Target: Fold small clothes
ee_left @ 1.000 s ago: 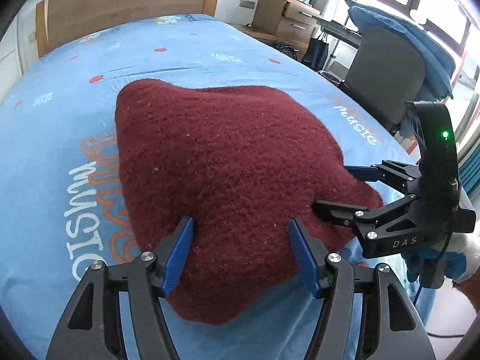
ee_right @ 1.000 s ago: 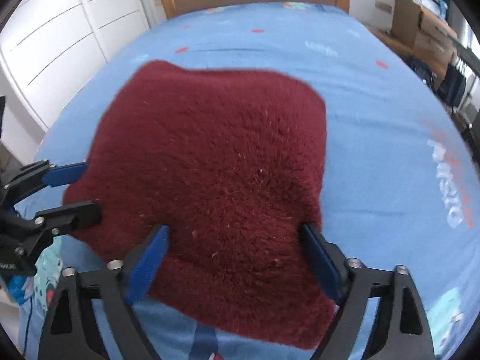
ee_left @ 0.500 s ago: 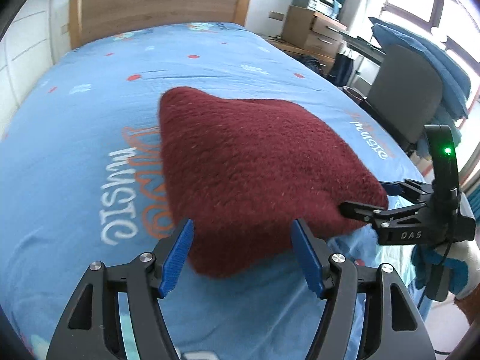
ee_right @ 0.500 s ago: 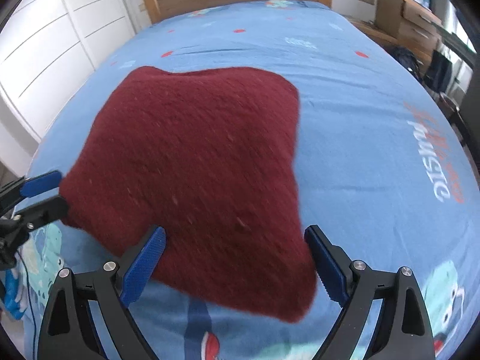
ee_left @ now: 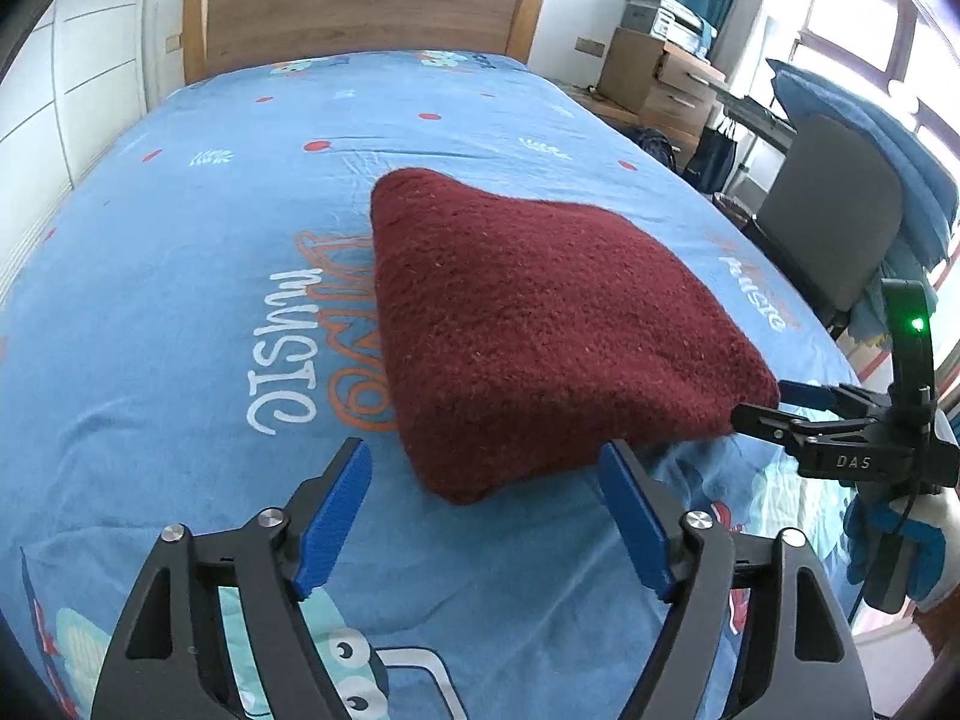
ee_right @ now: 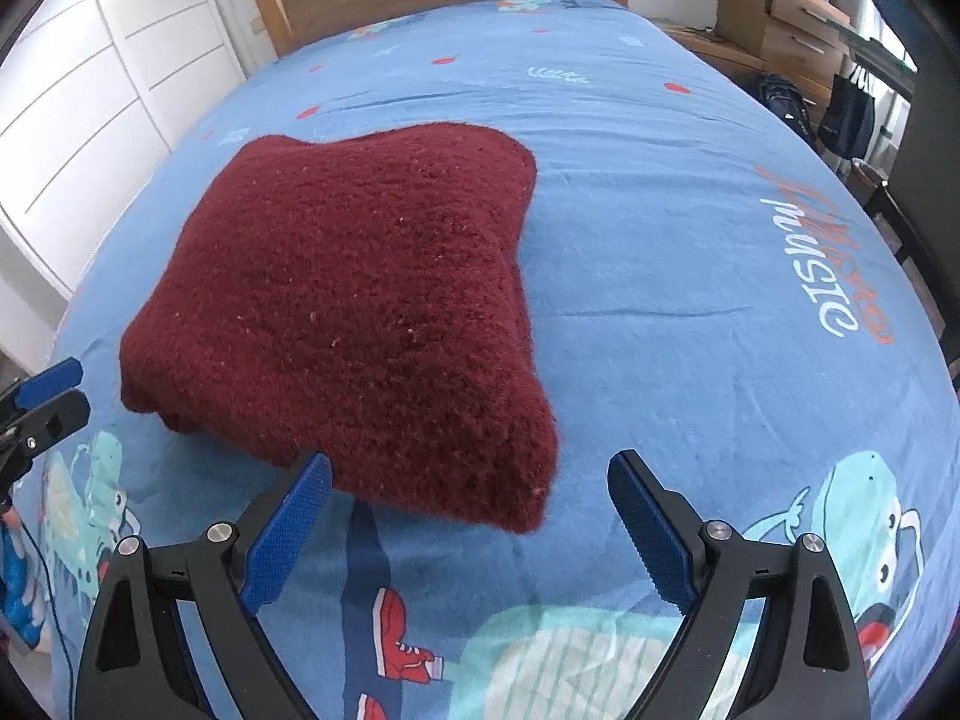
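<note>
A dark red fleecy garment lies folded in a thick pad on the blue printed bed sheet; it also shows in the right wrist view. My left gripper is open and empty, just short of the garment's near corner. My right gripper is open and empty, its jaws wide in front of the garment's near edge. In the left wrist view the right gripper sits at the garment's right corner. In the right wrist view the left gripper shows at the far left edge.
A wooden headboard stands at the far end of the bed. A grey chair draped with blue cloth stands by the bed's right side. Cardboard boxes sit beyond it. White cupboards line the left wall.
Both grippers have drawn back from the garment toward the bed's near edge. A second ago their jaws straddled the garment's edge; now the garment lies free in front of them.
</note>
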`<act>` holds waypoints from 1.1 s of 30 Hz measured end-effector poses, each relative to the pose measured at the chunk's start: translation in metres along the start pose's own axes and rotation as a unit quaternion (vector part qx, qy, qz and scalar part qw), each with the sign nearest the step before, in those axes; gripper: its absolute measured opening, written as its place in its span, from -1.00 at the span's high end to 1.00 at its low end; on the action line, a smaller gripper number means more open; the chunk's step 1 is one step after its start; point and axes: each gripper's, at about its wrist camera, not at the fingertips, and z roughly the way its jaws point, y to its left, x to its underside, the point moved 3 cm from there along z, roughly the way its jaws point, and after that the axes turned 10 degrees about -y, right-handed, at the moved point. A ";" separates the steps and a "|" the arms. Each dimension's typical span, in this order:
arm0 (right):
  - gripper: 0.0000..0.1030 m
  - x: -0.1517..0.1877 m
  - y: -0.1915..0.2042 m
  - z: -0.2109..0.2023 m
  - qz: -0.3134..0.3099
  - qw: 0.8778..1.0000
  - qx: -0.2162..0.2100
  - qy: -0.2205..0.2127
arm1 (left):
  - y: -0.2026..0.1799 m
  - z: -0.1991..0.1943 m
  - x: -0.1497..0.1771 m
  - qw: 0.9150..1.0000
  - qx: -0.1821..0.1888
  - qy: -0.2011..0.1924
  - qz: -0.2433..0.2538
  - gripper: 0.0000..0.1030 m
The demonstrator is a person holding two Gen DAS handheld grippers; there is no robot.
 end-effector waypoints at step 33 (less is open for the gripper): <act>-0.09 -0.055 -0.018 0.108 0.178 0.943 -0.275 0.054 | 0.095 0.108 -0.037 0.927 0.256 0.080 -0.262 -0.16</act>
